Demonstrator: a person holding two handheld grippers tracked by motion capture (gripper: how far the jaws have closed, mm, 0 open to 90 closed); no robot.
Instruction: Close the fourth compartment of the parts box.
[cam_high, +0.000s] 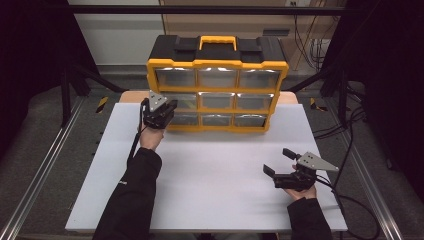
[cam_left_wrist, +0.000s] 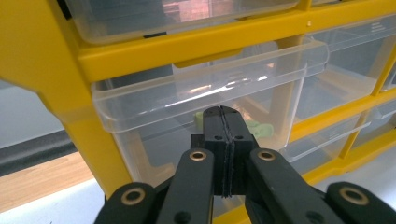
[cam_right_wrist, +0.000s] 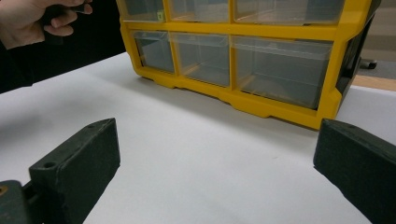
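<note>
The left tool (cam_high: 161, 111) has its jaws pressed together with nothing between them, tips set against the clear front of the left drawer (cam_left_wrist: 205, 98) in the middle row of the yellow organizer (cam_high: 217, 80). That drawer stands out a little from the frame, and a pale green item (cam_left_wrist: 254, 126) lies inside it, behind the tips. Whether the drawer is being pushed home or has only been nudged I cannot tell; it is not yet flush, so I judge the drawer work unfinished. The left forearm in its dark sleeve (cam_high: 131, 195) reaches straight forward over the white surface (cam_high: 215, 170), wrist roughly level. Farther right, the right tool (cam_high: 285, 167) rests low near the front edge, jaws wide apart and empty, pointing toward the organizer, well clear of it.
</note>
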